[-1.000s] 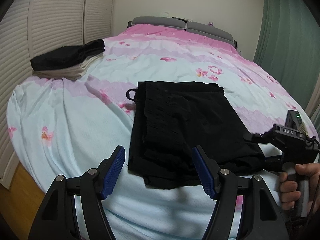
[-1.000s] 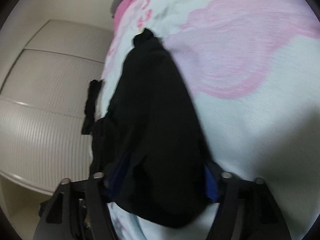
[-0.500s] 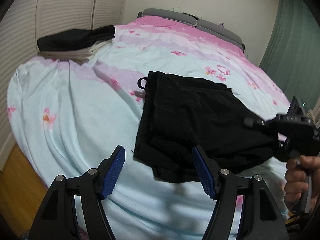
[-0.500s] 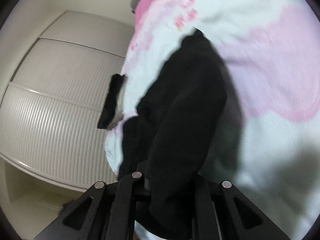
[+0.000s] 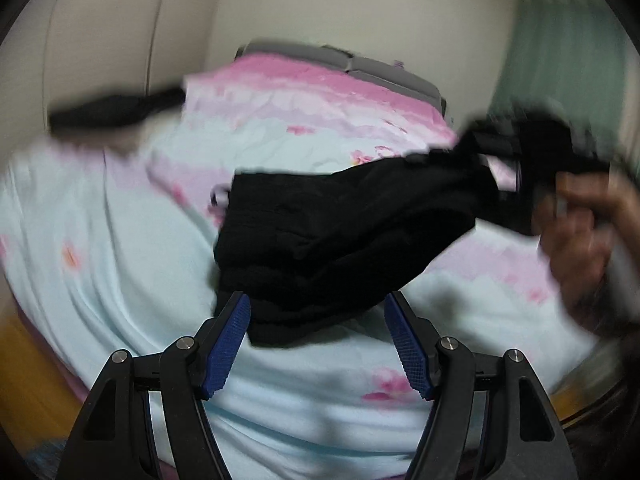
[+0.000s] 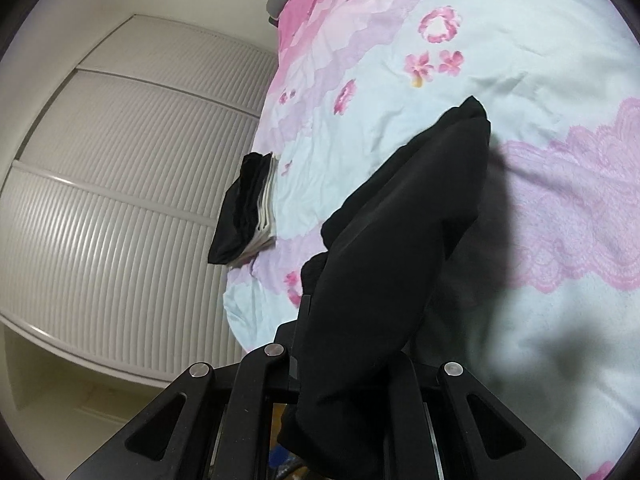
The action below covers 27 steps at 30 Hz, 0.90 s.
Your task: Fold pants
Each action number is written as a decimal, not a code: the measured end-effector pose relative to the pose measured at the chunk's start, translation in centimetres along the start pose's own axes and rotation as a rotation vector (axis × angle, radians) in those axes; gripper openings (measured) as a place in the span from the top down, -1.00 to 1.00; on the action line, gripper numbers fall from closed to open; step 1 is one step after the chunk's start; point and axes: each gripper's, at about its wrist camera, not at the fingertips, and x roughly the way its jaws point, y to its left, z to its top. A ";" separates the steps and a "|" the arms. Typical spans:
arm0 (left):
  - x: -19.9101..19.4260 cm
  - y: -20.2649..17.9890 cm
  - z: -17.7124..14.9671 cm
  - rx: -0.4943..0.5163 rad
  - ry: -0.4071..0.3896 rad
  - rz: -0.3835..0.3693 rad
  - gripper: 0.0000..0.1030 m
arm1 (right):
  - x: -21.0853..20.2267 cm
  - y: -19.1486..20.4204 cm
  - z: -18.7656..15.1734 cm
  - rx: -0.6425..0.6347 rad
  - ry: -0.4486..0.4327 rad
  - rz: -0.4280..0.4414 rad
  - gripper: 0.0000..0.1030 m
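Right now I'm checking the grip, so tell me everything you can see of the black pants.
The black pants are soft, matte fabric, bunched and partly folded. One end is clamped in the shut right tool and raised; the rest sags down to the flowered bedspread. The open left tool sits at their near edge without gripping.

I see a bed under a pale blue and pink floral cover, with 1 stack of folded clothes near its edge and black pants partly resting on it.
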 end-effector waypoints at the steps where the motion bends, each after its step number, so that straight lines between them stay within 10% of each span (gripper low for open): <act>1: -0.1 -0.8 -0.1 0.069 -0.028 0.037 -0.36 | -0.2 0.2 0.0 -0.002 0.001 -0.002 0.76; 16: 4.1 -4.6 -1.3 0.593 -0.050 0.016 -0.52 | 0.0 0.7 -0.3 0.023 0.023 -0.015 0.76; 27: 7.2 -3.7 0.2 0.639 -0.028 0.049 -0.54 | 0.2 0.5 -0.1 0.027 0.027 0.011 0.76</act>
